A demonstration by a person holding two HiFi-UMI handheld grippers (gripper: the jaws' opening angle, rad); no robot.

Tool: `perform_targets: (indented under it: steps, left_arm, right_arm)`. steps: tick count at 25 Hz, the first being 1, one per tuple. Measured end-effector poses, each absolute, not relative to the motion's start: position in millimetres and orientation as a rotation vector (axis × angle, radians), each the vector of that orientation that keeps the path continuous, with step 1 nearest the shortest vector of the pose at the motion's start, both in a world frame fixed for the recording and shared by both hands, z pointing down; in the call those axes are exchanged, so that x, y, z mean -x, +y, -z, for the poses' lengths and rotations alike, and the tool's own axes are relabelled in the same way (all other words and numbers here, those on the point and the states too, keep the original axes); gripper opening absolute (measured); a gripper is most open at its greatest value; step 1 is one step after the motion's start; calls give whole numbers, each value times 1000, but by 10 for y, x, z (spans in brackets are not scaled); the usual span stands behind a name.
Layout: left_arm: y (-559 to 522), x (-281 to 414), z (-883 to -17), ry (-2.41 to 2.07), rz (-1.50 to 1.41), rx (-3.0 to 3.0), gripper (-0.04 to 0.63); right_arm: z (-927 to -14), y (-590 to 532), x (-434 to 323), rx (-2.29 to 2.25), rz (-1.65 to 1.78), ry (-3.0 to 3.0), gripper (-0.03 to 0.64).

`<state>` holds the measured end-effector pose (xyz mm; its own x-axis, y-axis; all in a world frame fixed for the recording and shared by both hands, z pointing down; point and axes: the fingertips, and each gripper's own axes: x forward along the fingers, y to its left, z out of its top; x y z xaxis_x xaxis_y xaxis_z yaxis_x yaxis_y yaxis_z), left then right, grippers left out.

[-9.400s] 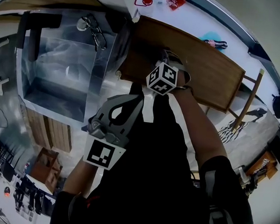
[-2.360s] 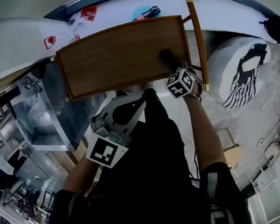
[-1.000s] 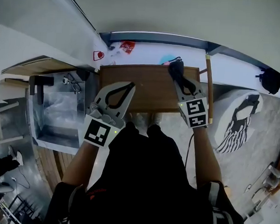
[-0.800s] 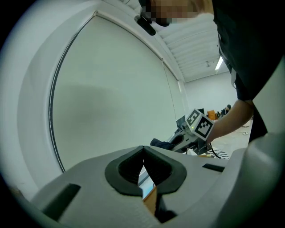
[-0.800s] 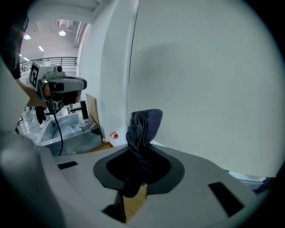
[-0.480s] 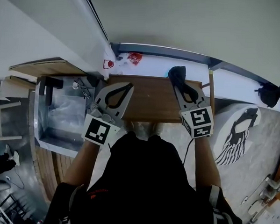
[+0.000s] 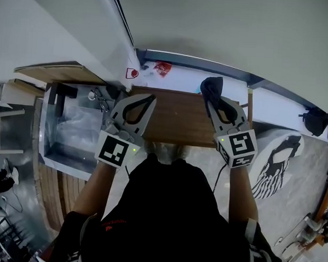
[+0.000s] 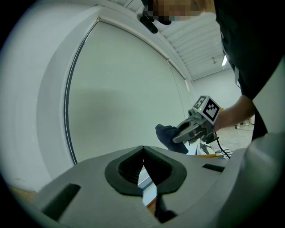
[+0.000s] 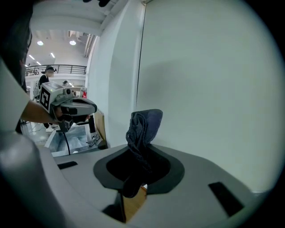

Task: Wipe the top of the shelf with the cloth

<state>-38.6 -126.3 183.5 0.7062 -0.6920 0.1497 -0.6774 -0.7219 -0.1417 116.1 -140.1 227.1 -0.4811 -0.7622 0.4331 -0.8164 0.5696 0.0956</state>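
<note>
The brown wooden shelf top (image 7: 175, 120) lies below me against the wall. My right gripper (image 7: 214, 101) is held over the shelf's far right part, shut on a dark blue cloth (image 7: 211, 86) that stands bunched above its tips. In the right gripper view the cloth (image 9: 144, 124) rises from between the jaws of the right gripper (image 9: 138, 156), with the wall behind. My left gripper (image 7: 145, 98) hovers over the shelf's left part, its jaws shut with nothing between them. The left gripper view shows the left gripper (image 8: 143, 149) tip to tip, and the right gripper (image 8: 189, 131) with the cloth (image 8: 168, 137) beyond.
A metal bin (image 7: 71, 131) with eyeglasses (image 7: 101, 101) on its rim stands left of the shelf. A white ledge (image 7: 180, 74) with small red items (image 7: 162, 69) runs behind it. A wooden pole (image 7: 249, 113) borders the shelf's right side; a white pouffe (image 7: 278, 155) sits further right.
The right gripper has carried the cloth from the shelf's right side to its far edge and lifted it towards the wall. The head view has swung level with the shelf. The left gripper stays shut.
</note>
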Motion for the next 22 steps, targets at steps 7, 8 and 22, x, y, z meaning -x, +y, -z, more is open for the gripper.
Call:
perform_targets:
  steps: [7,8,22]
  left_arm:
    - [-1259,432,-1845,1162,302,2821,20]
    - [-1261,439,-1845,1164,303,2822,19]
    - [-1256,508,-1859,1162,307,2817,20]
  right_arm:
    - [-2157,-1423,-1022,-1239,-151,-2420,71]
    - [-2144,-1422,-1005,-1235,-150,-2426,71]
    - [-2035,-1433,-768,-1180,-133,-2469,71]
